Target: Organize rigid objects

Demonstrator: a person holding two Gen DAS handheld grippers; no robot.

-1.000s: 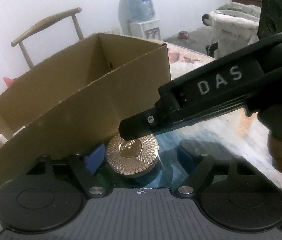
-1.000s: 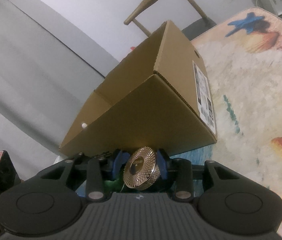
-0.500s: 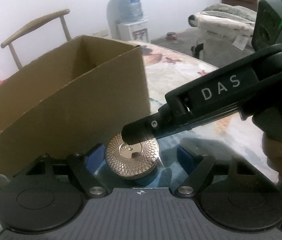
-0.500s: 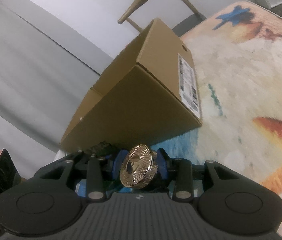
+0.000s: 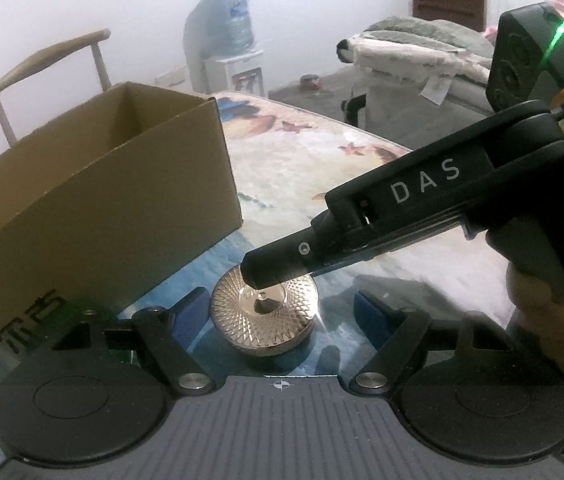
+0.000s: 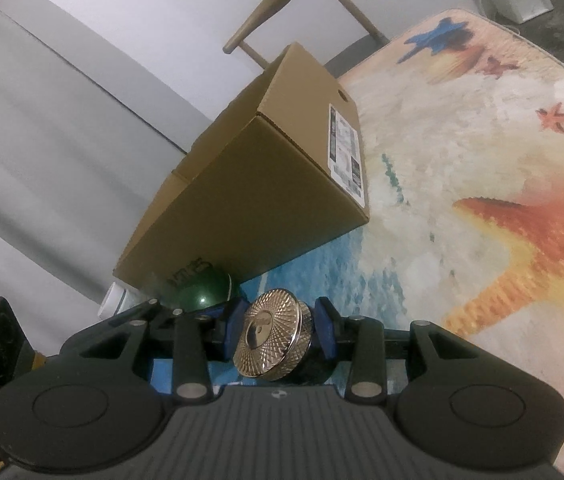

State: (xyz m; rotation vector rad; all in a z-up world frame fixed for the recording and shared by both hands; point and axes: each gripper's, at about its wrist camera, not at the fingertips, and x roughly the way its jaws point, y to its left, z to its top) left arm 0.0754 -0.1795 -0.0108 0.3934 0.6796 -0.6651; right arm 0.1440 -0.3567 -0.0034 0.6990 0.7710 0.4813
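The right gripper (image 6: 278, 334) angles downward, its blue fingers (image 6: 324, 326) clamped on the gold jar (image 6: 272, 338), whose lid tips left. The left gripper (image 5: 280, 314) has its fingers apart, the jar between them untouched. Beyond, the cardboard box (image 6: 266, 184) now appears farther left than before.

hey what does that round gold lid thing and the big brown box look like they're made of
The round gold lid, clamped in the right gripper, looks like polished metal or metallised plastic: mirror shine, a cut diamond pattern, a smooth reflective centre. Which of the two, the look leaves open. The big brown box looks like matte corrugated cardboard: dull tan faces, folded edges, a printed label.
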